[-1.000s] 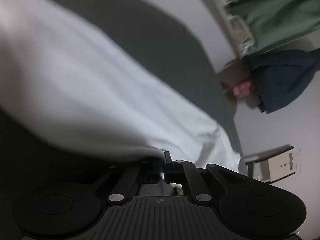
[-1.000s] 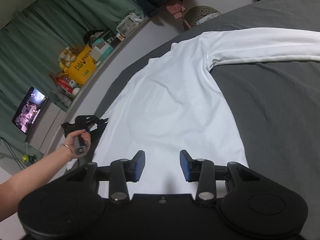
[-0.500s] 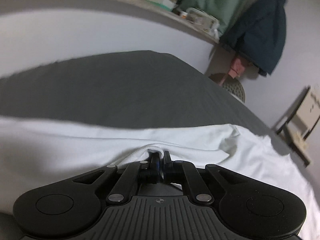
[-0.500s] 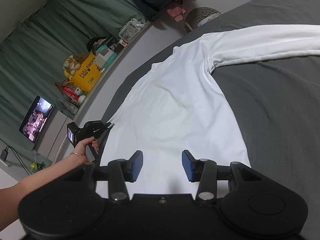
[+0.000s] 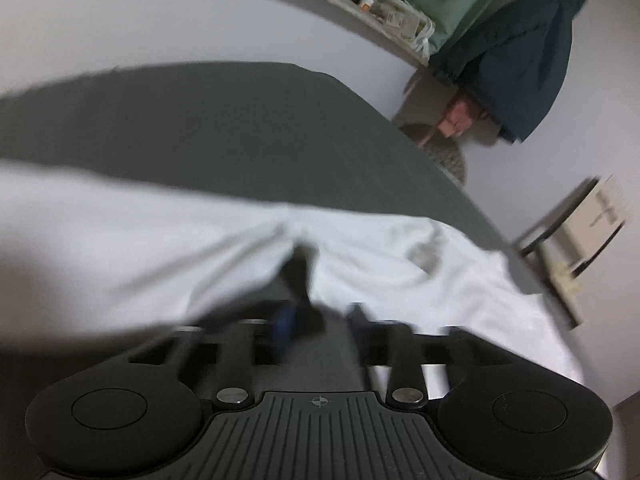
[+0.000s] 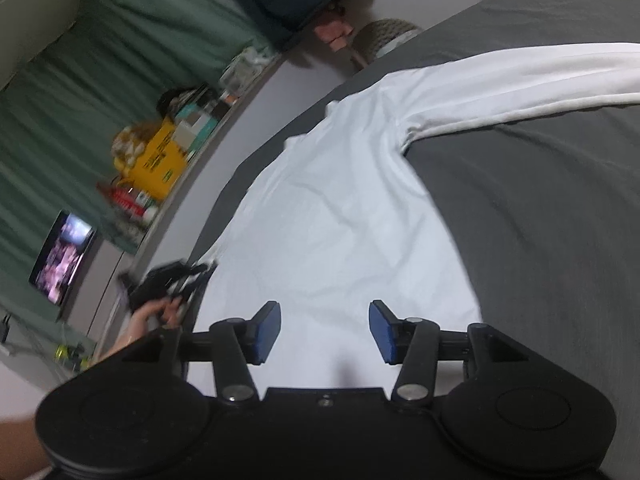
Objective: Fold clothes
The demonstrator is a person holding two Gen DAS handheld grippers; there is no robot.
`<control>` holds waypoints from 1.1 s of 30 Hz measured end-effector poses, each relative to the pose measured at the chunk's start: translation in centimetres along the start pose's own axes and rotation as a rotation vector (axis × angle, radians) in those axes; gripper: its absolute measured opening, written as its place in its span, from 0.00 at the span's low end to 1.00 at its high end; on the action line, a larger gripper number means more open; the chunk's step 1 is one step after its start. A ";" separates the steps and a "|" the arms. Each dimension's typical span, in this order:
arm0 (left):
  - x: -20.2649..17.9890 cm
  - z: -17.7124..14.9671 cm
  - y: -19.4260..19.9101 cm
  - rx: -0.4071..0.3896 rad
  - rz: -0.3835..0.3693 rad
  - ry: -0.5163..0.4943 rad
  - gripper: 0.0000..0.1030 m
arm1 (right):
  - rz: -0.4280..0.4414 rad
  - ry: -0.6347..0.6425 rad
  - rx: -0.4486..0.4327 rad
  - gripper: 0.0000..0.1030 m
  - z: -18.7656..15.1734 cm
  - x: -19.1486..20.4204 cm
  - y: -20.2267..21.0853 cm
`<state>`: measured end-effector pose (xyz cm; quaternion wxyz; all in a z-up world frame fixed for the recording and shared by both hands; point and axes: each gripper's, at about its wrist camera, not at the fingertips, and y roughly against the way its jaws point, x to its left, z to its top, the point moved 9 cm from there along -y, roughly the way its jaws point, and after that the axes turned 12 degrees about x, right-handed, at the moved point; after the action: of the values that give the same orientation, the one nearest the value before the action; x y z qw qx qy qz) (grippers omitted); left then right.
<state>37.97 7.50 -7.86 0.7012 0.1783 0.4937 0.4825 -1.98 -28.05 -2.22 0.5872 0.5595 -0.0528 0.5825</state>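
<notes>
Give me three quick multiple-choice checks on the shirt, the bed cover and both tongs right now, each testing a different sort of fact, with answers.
1. Where does the white shirt lie?
A. spread on the bed cover
B. hung on the wall
C. piled on the floor

2. What colour is the bed cover?
A. green
B. dark grey
C. yellow

3. How do the right tongs stand?
A. shut on the shirt
B. shut on nothing
C. open above the shirt

Answers: 1 A, the shirt lies flat with one sleeve stretched out across the cover. 2 B, grey shows all round the shirt. 3 C, the blue pads stand well apart with white cloth visible between them. The left tongs, though blurred, also show a gap.
</notes>
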 end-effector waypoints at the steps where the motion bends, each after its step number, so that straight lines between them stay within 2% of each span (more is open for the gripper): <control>1: 0.1 -1.0 1.2 -0.018 0.002 0.018 0.80 | -0.009 -0.017 -0.018 0.47 0.4 -0.3 0.0; 2: 0.1 -2.0 2.5 -0.047 0.021 0.032 0.85 | -0.005 -0.044 -0.040 0.47 1.0 -0.7 0.0; 5: -1.3 -5.5 6.6 -0.119 0.044 0.050 0.85 | 0.033 -0.167 -0.085 0.47 4.3 -2.6 -1.6; 7: -3.9 -8.3 8.3 -0.163 0.023 0.041 0.85 | 0.061 -0.249 -0.110 0.47 6.8 -3.9 -3.3; 9: -7.2 -11.8 8.7 -0.176 -0.036 0.002 0.85 | 0.088 -0.332 -0.135 0.47 9.3 -5.2 -4.9; 13: -15.6 -19.0 4.9 -0.048 -0.176 -0.305 0.85 | 0.145 -0.487 -0.187 0.47 13.8 -7.9 -8.2; 14: -17.2 -20.8 4.0 -0.016 -0.198 -0.397 0.85 | 0.144 -0.489 -0.194 0.47 14.2 -8.1 -8.6; 16: -19.1 -23.6 2.6 0.031 -0.215 -0.544 0.85 | 0.134 -0.478 -0.202 0.39 14.7 -8.5 -9.1; 20: -20.7 -27.3 1.3 0.120 -0.274 -0.668 0.85 | 0.114 -0.458 -0.218 0.17 15.8 -9.1 -10.2; 21: -20.9 -28.0 1.1 0.149 -0.301 -0.671 0.85 | 0.109 -0.453 -0.222 0.11 16.1 -9.3 -10.5; 23: -21.0 -29.0 1.2 0.207 -0.364 -0.653 0.85 | 0.100 -0.442 -0.229 0.06 16.6 -9.6 -11.0; 27: -21.1 -31.6 2.0 0.201 -0.359 -0.808 0.85 | 0.080 -0.422 -0.245 0.05 17.7 -10.3 -12.1; 28: -21.1 -32.1 2.2 0.195 -0.348 -0.847 0.85 | 0.039 -0.398 -0.269 0.01 18.0 -10.5 -11.6; 30: -21.2 -32.8 2.8 0.182 -0.318 -0.922 0.85 | -0.047 -0.354 -0.320 0.01 18.4 -11.0 -10.1; 32: -21.3 -33.6 3.3 0.169 -0.287 -0.996 0.87 | -0.032 -0.407 -0.299 0.02 18.3 -11.9 -9.5; 33: -21.4 -34.0 3.6 0.162 -0.272 -1.032 0.94 | -0.003 -0.447 -0.287 0.03 18.1 -12.1 -9.3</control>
<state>5.82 -16.74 -9.40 0.8928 0.3803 0.1390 0.1974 11.77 -45.77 -9.79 0.6352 0.5854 -0.2625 0.4300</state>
